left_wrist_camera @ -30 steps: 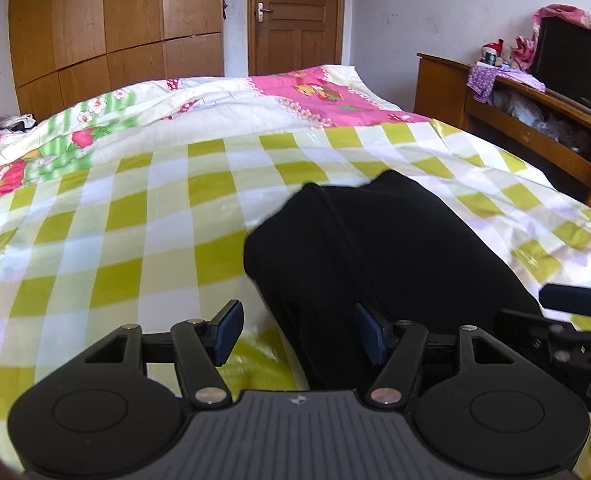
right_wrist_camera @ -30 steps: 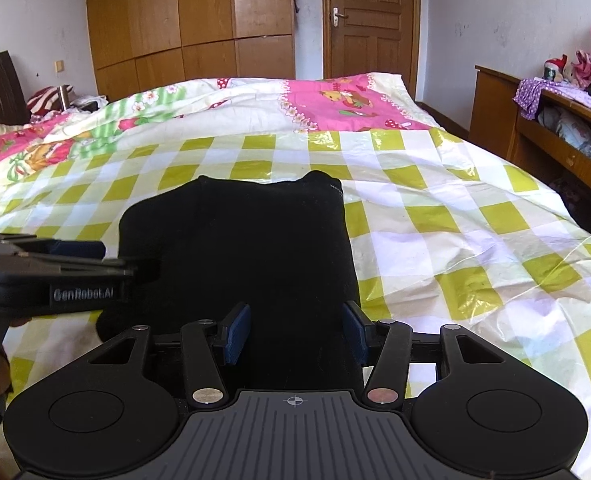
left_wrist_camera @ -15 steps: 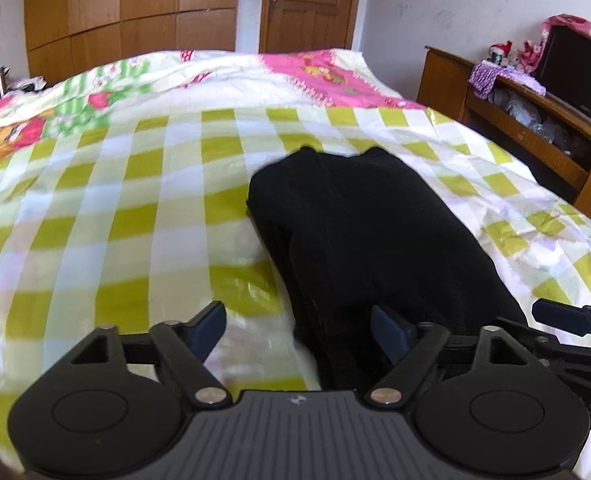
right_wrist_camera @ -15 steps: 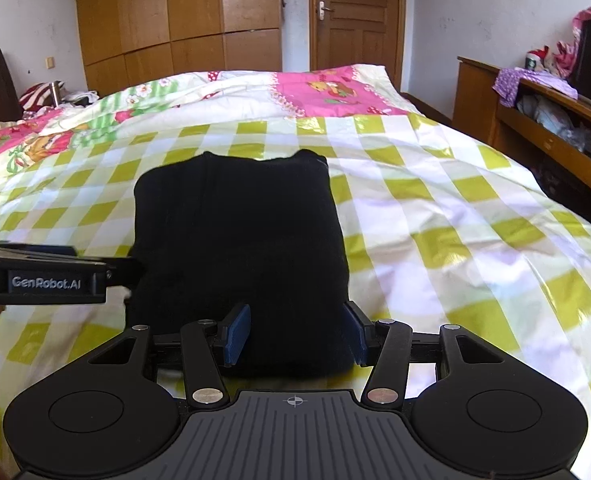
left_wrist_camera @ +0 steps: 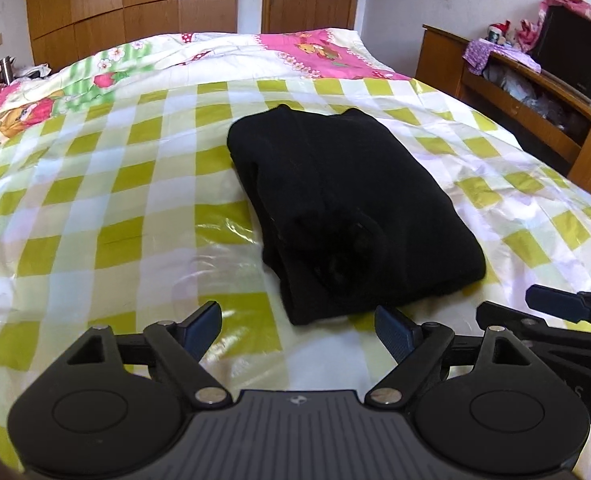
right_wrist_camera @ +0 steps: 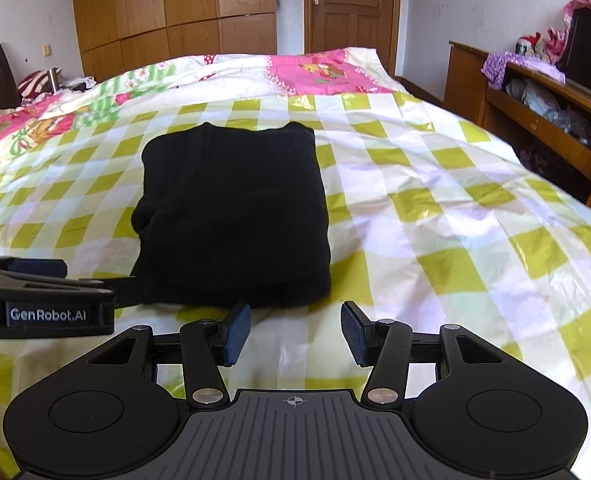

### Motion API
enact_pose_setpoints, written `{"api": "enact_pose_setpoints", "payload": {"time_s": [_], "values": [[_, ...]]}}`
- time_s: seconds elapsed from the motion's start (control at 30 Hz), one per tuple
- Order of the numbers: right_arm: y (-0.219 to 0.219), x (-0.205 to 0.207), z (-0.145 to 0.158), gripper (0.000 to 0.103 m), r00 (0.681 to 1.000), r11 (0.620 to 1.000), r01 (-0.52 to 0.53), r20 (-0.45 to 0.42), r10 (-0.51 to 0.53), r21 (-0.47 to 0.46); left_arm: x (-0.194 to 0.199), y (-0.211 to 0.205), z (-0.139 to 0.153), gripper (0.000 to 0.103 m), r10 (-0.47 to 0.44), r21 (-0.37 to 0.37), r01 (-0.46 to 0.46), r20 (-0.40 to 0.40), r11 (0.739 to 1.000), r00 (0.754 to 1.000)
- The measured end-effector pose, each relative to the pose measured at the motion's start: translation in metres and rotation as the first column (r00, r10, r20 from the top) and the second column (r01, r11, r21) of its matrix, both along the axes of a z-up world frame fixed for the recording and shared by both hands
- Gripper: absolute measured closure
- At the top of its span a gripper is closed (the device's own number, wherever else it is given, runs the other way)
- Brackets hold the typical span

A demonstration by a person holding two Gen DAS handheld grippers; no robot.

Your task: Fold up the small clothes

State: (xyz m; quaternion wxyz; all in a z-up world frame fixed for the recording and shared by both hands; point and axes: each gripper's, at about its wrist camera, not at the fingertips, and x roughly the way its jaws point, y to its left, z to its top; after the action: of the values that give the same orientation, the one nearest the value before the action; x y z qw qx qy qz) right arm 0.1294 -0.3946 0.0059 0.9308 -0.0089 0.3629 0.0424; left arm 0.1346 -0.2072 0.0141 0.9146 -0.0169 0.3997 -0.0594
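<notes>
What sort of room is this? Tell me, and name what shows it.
A bedroom in a home, most likely. A bed with a green-checked cover fills the view, a wooden wardrobe lines the far wall beside a door, and a folded black garment lies on the bed.

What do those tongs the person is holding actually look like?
Both are matte black plastic. The left tongs and right tongs each have two angled link arms with silver pivot screws, ending in dark blue ribbed pads. Behind sit two round discs and a grey ridged plate with a small crosshair mark. The side of the left one reads "GenRobot.AI" in white. No cables show.
</notes>
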Motion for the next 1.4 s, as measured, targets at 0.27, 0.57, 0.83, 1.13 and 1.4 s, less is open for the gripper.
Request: {"api": "enact_pose_setpoints", "payload": {"time_s": [0.27, 0.57, 0.83, 1.13, 1.4], "values": [[-0.004, -0.012, 0.001, 0.053, 1.0, 1.0, 0.007, 0.0, -0.007, 0.016, -0.006, -0.007, 0.007, 0.0, -0.017, 0.023, 0.016, 0.035, 1.0, 0.999], [-0.006, -0.015, 0.002, 0.053, 1.0, 1.0, -0.005, 0.002, 0.005, 0.026, -0.004, -0.006, -0.008, 0.0, 0.033, 0.041, -0.032, -0.031, 0.999, 0.999], [-0.009, -0.015, -0.001, 0.053, 1.0, 1.0, 0.0, -0.013, 0.0, 0.031, -0.006, -0.013, -0.009, 0.0, 0.039, 0.059, -0.036, -0.055, 0.998, 0.998], [-0.007, -0.017, -0.002, 0.053, 1.0, 0.999, -0.004, -0.015, 0.004, 0.039, -0.009, -0.017, -0.009, 0.0, 0.028, 0.064, -0.025, -0.051, 0.998, 0.998], [-0.007, -0.017, -0.002, 0.053, 1.0, 0.999, -0.004, -0.015, 0.004, 0.036, -0.01, -0.019, -0.009, 0.0, 0.025, 0.064, -0.022, -0.047, 0.998, 0.999]]}}
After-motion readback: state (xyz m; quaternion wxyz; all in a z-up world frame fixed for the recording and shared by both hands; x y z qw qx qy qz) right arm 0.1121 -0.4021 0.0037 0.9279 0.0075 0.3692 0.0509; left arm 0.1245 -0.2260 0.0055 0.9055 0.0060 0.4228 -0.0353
